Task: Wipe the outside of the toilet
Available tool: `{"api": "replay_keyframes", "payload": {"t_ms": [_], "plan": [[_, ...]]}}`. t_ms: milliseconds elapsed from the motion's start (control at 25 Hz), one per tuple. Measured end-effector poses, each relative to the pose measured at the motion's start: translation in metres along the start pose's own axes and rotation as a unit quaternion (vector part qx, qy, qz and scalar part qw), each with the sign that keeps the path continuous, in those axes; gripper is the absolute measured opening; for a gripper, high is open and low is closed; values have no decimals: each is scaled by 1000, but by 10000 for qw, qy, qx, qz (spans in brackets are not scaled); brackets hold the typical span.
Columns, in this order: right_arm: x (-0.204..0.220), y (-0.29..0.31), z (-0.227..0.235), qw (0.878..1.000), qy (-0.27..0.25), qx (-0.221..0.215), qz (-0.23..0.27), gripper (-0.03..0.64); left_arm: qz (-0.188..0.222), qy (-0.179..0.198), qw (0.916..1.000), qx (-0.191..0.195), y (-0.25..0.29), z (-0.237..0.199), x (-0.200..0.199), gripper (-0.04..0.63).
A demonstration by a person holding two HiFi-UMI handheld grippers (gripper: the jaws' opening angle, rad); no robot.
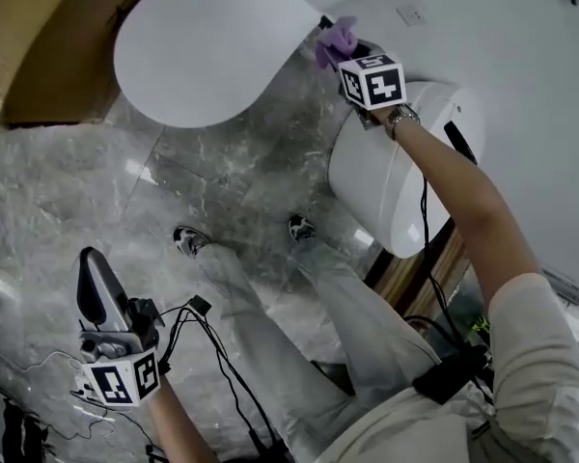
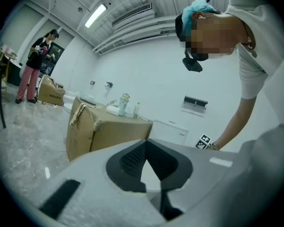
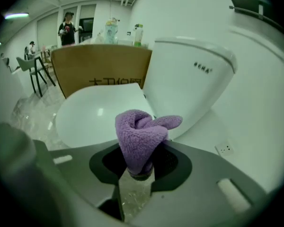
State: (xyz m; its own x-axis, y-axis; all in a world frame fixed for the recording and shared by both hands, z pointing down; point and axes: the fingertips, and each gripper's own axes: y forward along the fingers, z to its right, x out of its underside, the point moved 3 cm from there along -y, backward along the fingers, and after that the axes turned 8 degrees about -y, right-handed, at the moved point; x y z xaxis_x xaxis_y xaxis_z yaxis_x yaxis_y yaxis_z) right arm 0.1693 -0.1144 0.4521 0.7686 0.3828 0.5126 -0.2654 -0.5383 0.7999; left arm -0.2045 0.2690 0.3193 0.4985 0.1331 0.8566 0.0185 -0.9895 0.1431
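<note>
The white toilet has a closed lid and a rounded tank against the wall. My right gripper is shut on a purple cloth and hangs over the gap between the lid's rear and the tank. In the right gripper view the cloth bunches up out of the right gripper, with the lid and tank beyond it. My left gripper is low at the left over the floor, shut and holding nothing. It points away at the room.
A cardboard box stands behind the toilet lid. A wall socket sits near the cloth. The person's feet stand on the marble floor, and cables trail from the left gripper. Another person stands far off.
</note>
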Motion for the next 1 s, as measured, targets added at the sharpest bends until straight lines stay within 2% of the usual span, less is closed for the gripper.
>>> {"api": "replay_keyframes", "payload": {"t_ms": [200,280,400,520,640,800,1000], "plan": [[-60,-108,0,9984,68,-282,481,121,359,-105,9993,-26,-10,20,-78,5],[-64,-159,-1,9986,26,-327,412,121,281,-350,9990,-50,-25,42,-97,5],[-84,-227,7,9981,224,-301,479,121,99,-476,9984,280,-35,79,-129,5],[-115,-291,13,9958,328,-317,789,121,-20,-376,9972,639,-40,105,-164,5],[-150,-364,13,9890,163,-529,1375,121,-24,-223,9957,902,-53,126,-204,5],[-192,-452,25,9781,31,-470,2028,123,53,141,9940,1080,-60,139,-258,5],[-201,-544,40,9663,19,-267,2560,123,54,488,9886,1424,-66,174,-301,5]]}}
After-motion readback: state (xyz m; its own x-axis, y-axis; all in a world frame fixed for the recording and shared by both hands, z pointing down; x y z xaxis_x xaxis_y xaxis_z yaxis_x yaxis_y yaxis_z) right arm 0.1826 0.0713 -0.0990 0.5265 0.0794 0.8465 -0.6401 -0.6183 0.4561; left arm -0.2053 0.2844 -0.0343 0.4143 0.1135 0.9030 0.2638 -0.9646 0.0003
